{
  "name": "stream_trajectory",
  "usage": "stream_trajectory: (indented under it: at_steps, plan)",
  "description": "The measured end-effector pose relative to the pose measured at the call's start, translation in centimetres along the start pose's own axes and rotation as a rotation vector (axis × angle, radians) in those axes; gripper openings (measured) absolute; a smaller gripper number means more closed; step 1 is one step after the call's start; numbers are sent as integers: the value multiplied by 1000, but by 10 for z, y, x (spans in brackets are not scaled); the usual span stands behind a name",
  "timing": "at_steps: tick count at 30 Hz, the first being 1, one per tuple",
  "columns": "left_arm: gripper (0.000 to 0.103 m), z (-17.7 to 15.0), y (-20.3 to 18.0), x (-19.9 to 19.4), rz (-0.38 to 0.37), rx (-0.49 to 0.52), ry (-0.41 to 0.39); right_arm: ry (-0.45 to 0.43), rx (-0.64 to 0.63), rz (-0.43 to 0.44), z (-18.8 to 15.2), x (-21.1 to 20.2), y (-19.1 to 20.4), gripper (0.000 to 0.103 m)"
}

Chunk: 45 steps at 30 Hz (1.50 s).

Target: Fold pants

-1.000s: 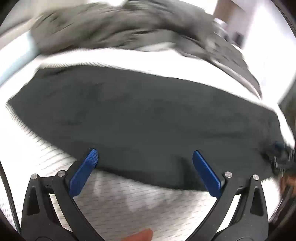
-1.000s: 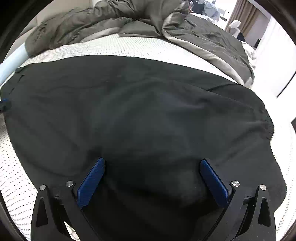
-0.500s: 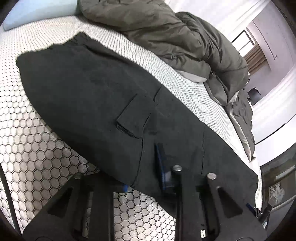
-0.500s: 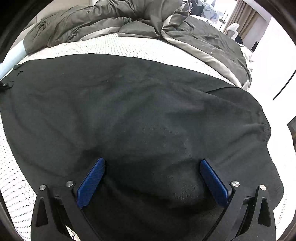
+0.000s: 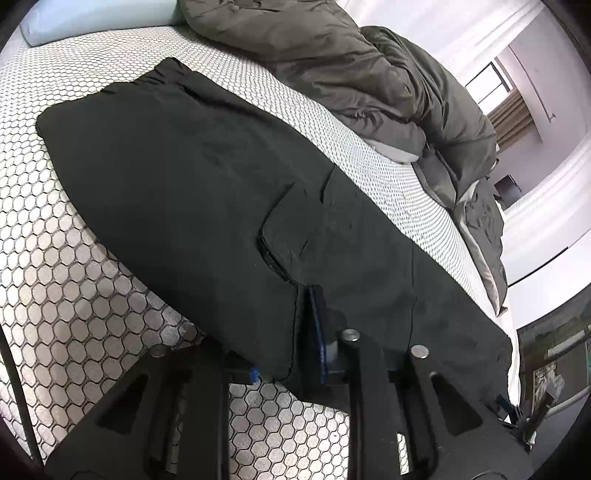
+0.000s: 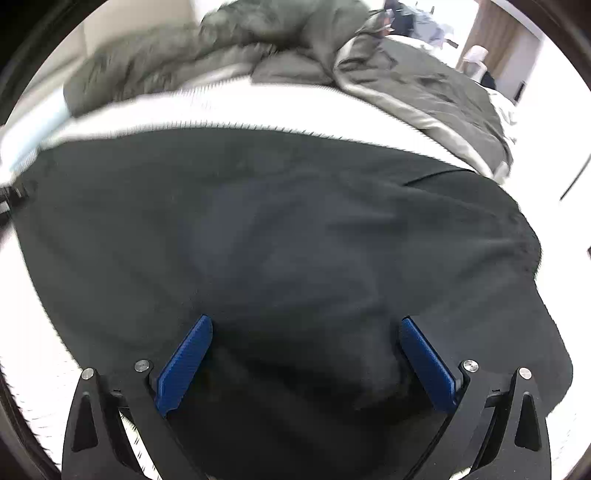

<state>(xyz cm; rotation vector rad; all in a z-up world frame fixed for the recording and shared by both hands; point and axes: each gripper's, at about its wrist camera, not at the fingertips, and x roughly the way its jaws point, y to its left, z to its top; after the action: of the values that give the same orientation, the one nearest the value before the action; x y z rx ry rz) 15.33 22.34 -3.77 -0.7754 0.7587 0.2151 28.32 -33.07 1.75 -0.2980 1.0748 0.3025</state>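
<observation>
Dark pants (image 5: 207, 192) lie flat on a white honeycomb-patterned bed, with a patch pocket (image 5: 314, 229) near the middle. My left gripper (image 5: 295, 354) is shut on the near edge of the pants, one blue pad over the cloth and the other under it. In the right wrist view the pants (image 6: 280, 229) fill the frame. My right gripper (image 6: 304, 354) is open, its blue pads spread wide over the cloth, holding nothing. The right gripper's tip also shows in the left wrist view (image 5: 508, 402) at the far end of the pants.
A rumpled grey-green duvet (image 5: 354, 70) is heaped along the far side of the bed; it also shows in the right wrist view (image 6: 295, 48). A pale blue pillow (image 5: 96, 18) lies at the head. The bed's edge (image 5: 515, 332) drops off at the right.
My left gripper has gone from open to shut on the pants' near edge and tilted on its side. My right gripper stays open and is now moving, blurring its view.
</observation>
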Motion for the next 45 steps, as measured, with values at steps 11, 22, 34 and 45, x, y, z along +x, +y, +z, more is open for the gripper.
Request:
stream_trajectory:
  at_steps: [11,22,34,45]
  plan:
    - [22,4,8,4,-2,-55,-23,-199,787,102,-104,-65,-157,102]
    - [22,1,11,1,-27,-52,-42,-263,1034,298,-96,-9,-207,24]
    - [30,2,9,-12,-43,-33,-84,-248,1162,325,-126,-21,-226,44]
    - [28,48,51,-7,42,-210,-153,-199,1013,290,-112,-28,-187,67]
